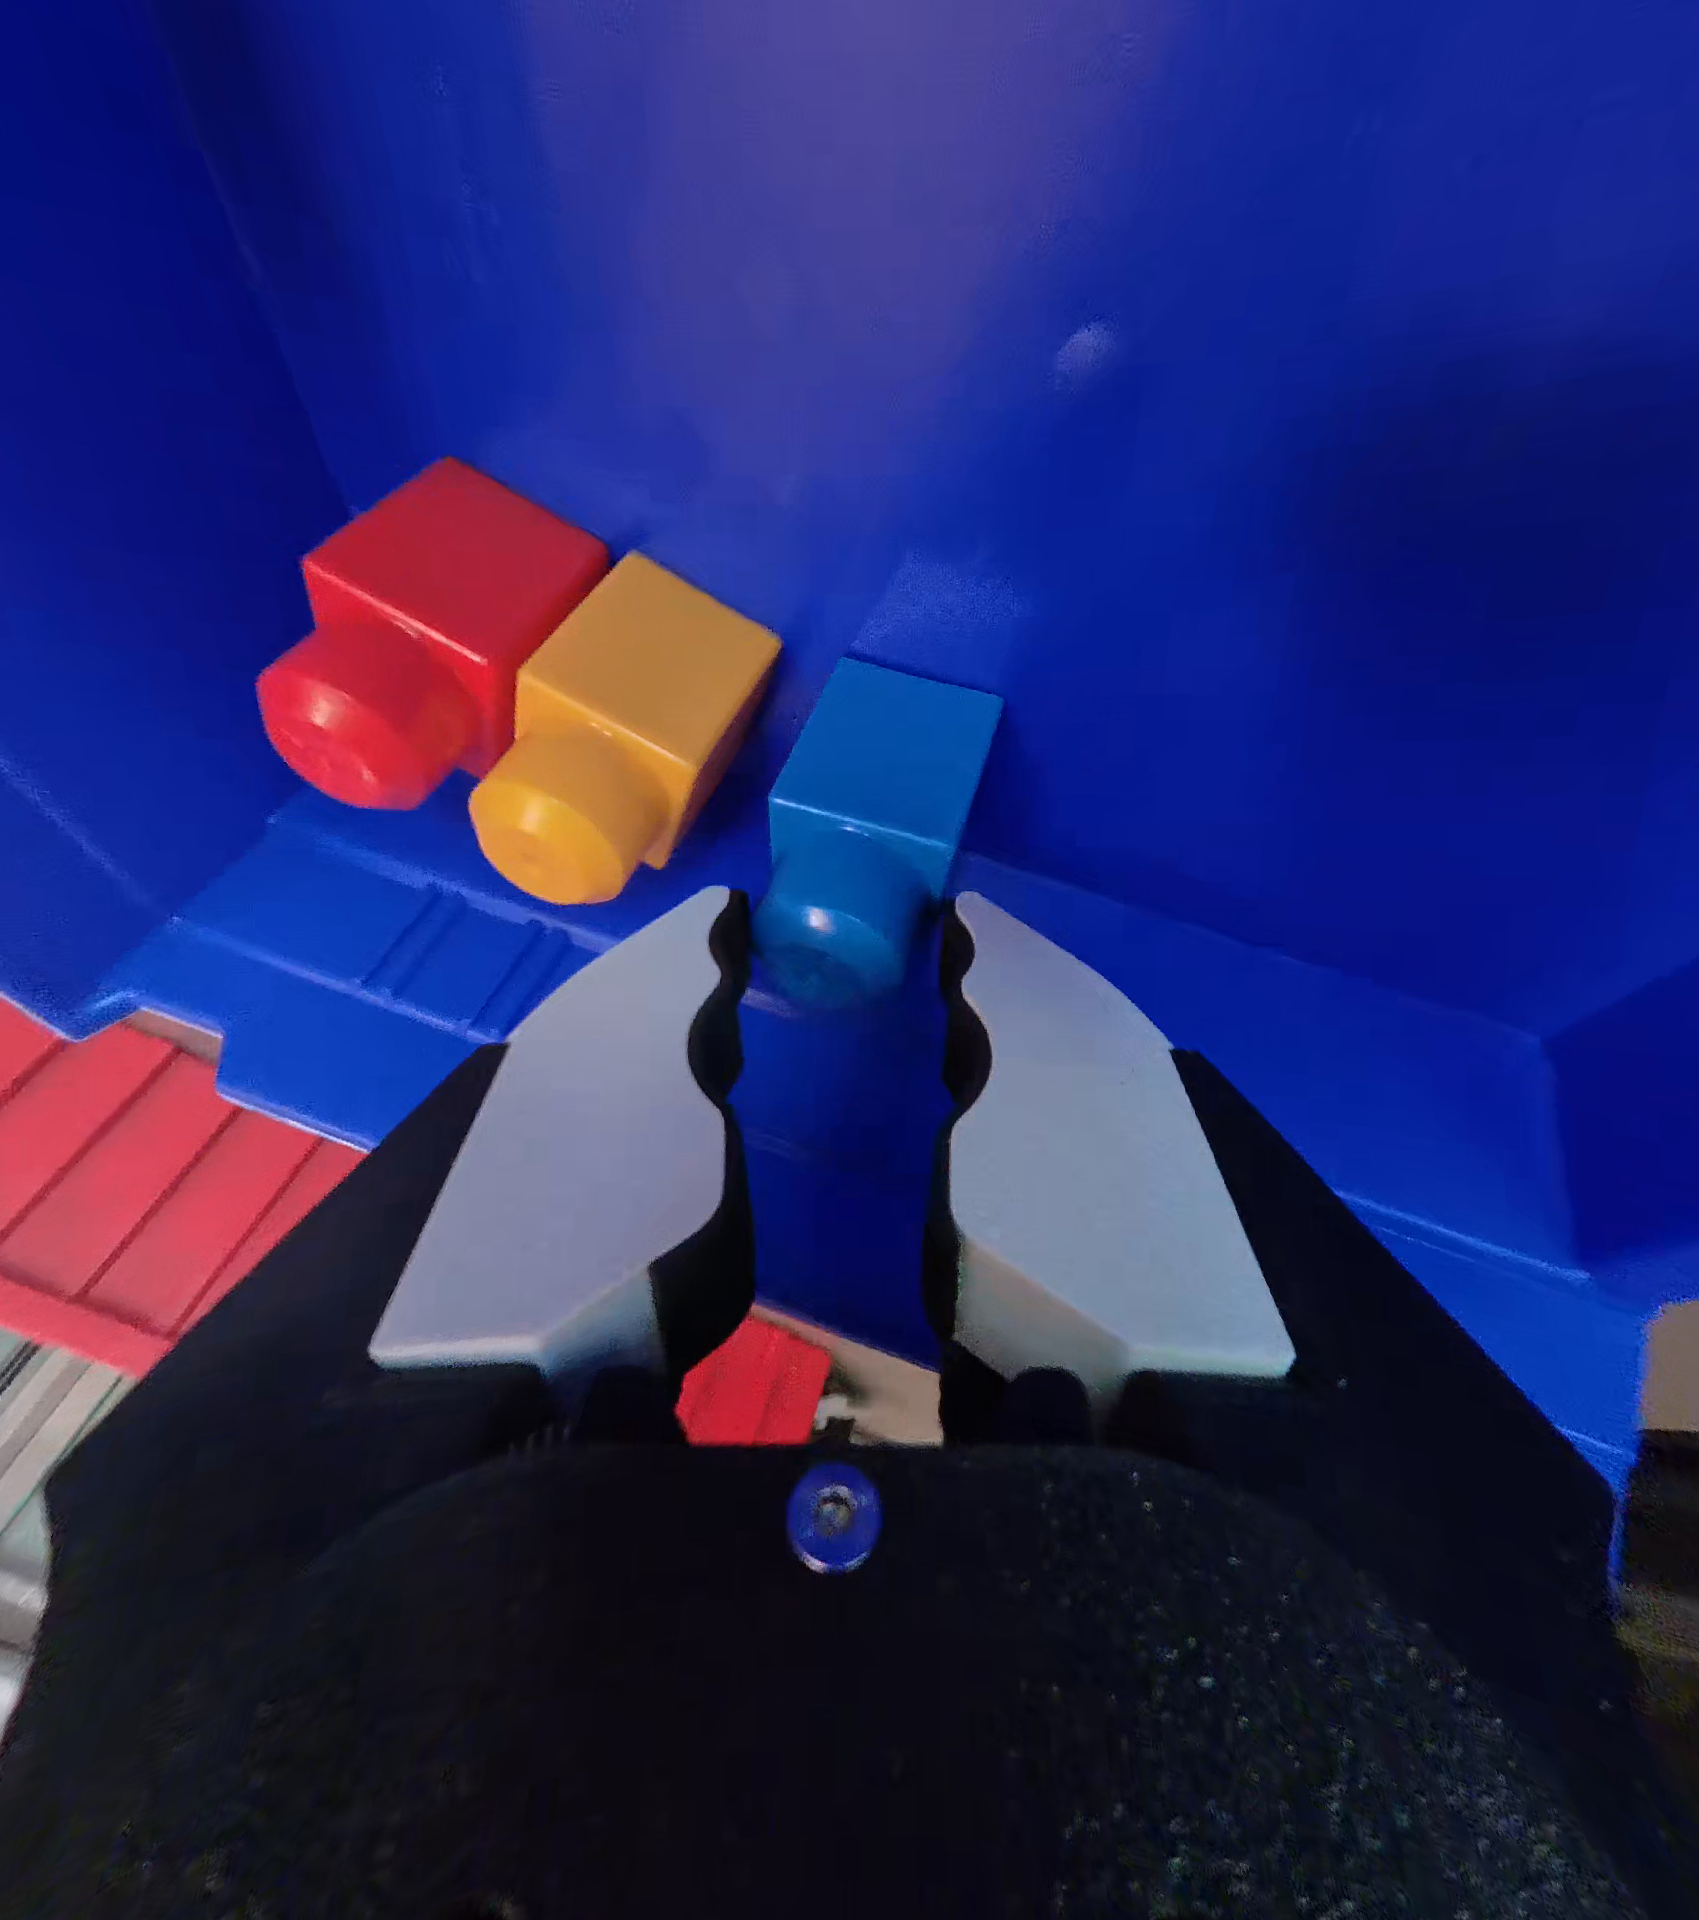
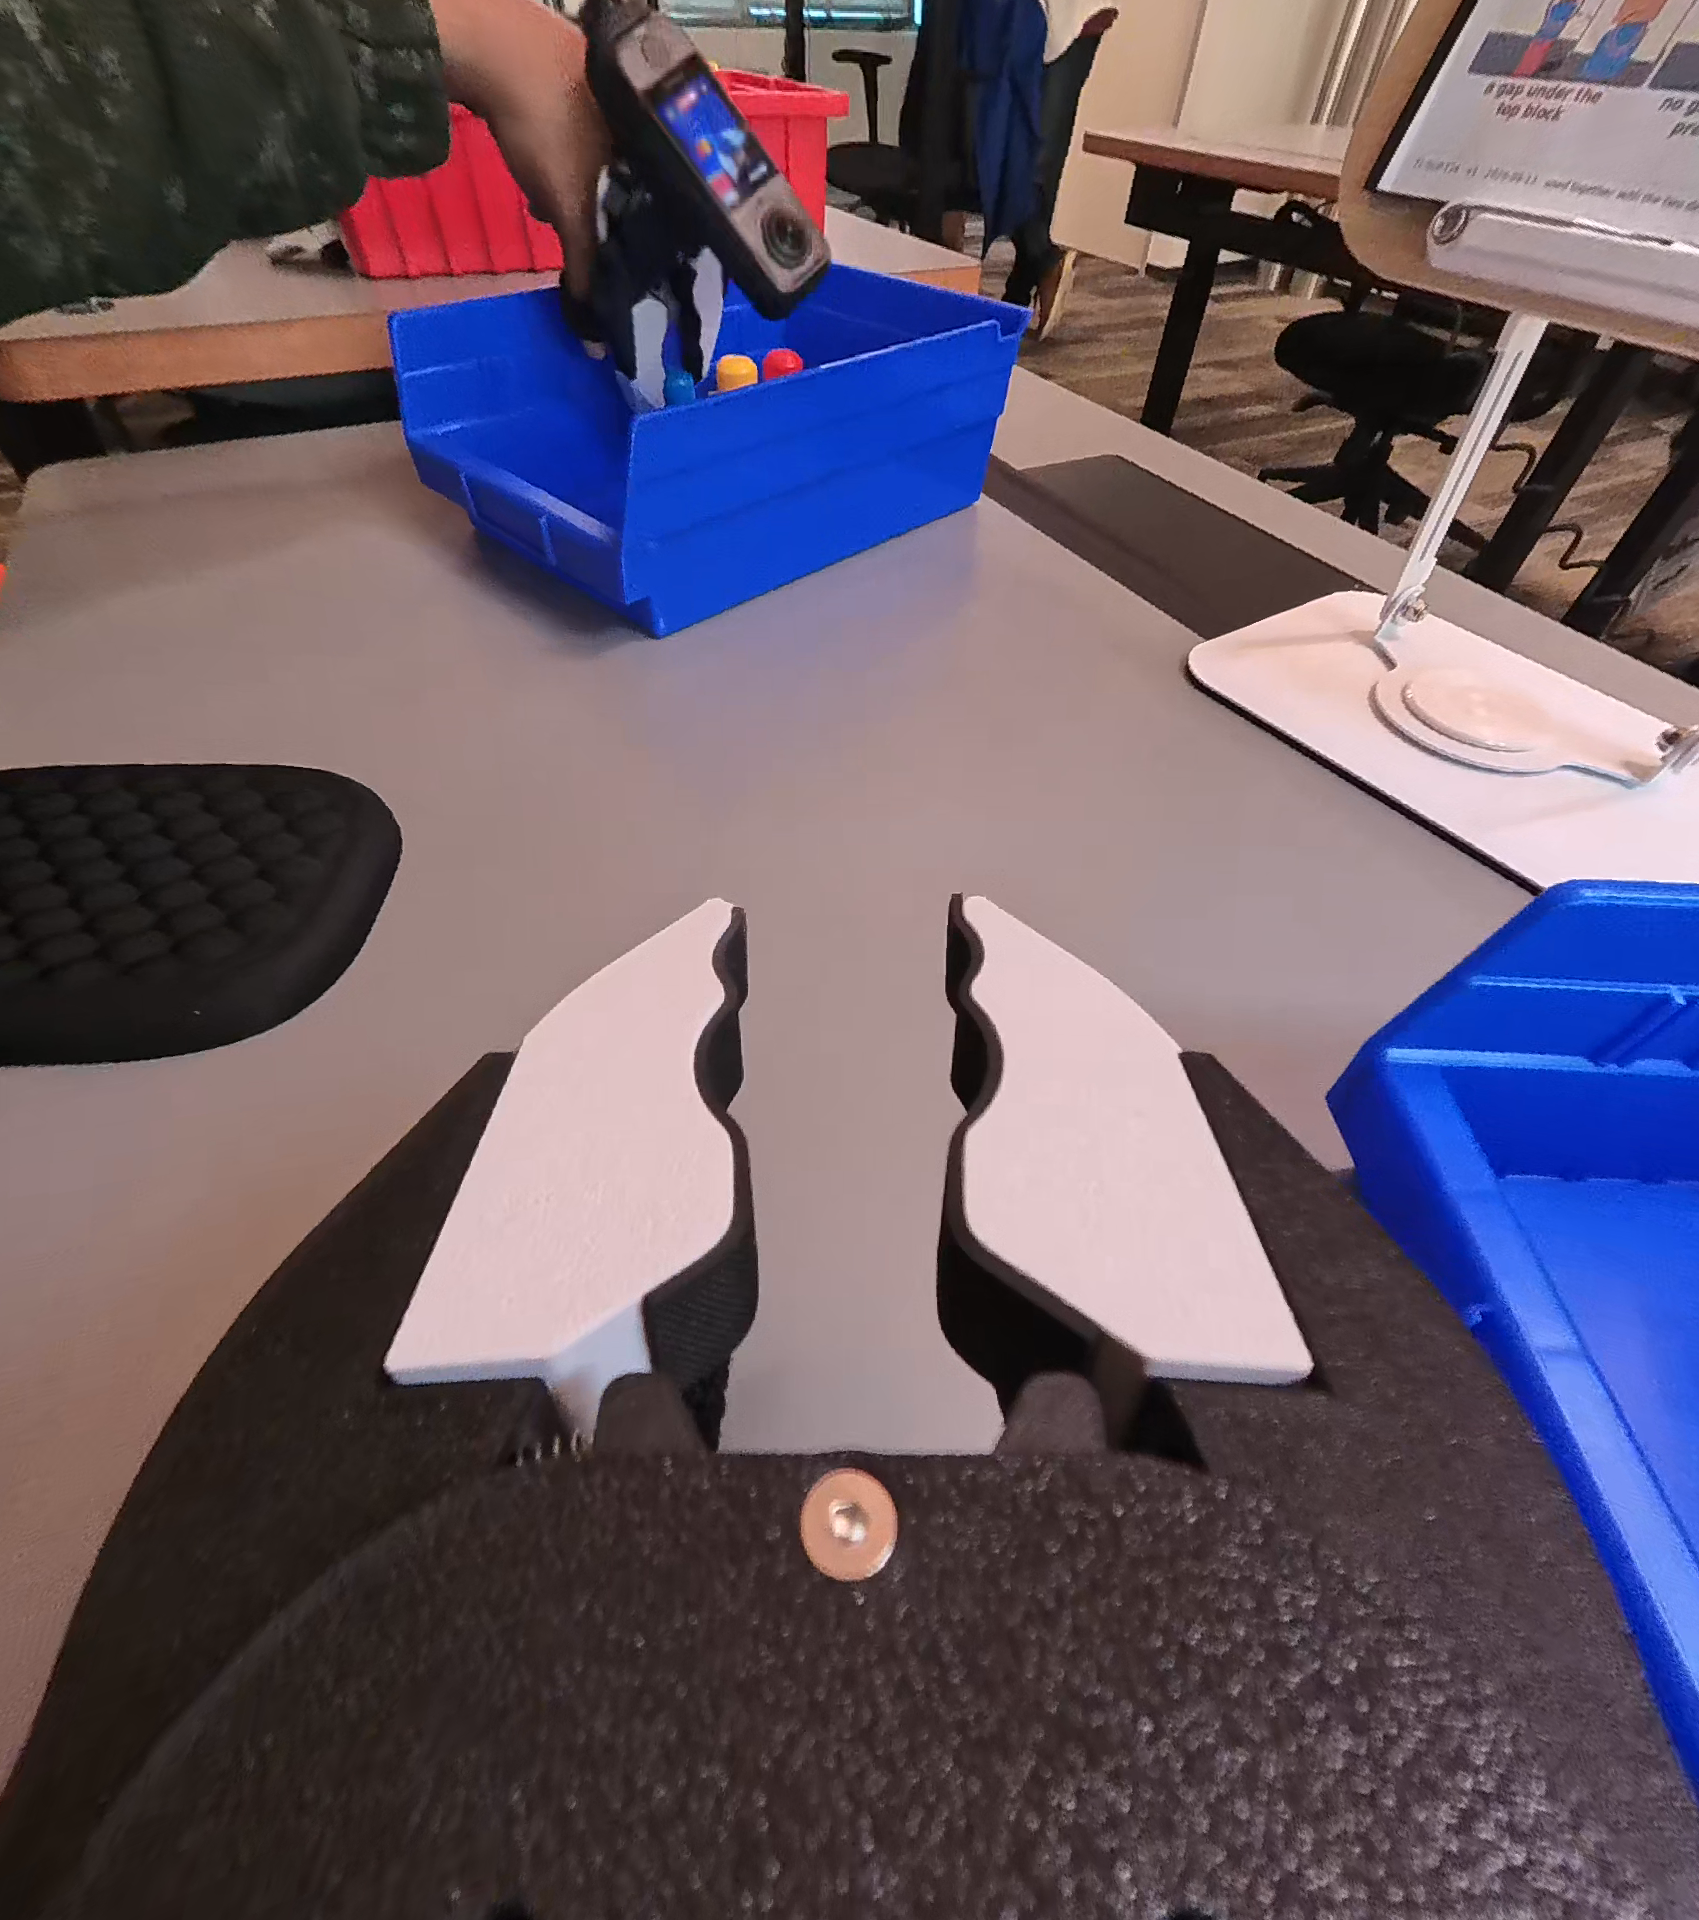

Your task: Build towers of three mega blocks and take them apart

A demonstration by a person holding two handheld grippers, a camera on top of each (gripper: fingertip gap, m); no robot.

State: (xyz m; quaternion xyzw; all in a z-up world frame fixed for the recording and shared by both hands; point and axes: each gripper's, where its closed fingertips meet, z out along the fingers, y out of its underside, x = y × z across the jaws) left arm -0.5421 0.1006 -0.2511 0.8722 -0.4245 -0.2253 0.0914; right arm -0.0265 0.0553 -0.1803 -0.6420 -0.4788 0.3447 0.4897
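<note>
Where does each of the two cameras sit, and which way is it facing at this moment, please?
Left wrist view: on the left gripper, pointing down into a blue bin; its open fingers flank the blue block, beside yellow block and red block.
Right wrist view: on the right gripper, low over the grey table, open and empty, facing that bin; a sleeve shows.
Shared: the bin, the three blocks, the left gripper.

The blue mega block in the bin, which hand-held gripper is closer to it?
Left. The left hand-held gripper is open inside the blue bin, its fingertips either side of the blue mega block. The right hand-held gripper hovers open over the grey table, well short of the bin.
</note>
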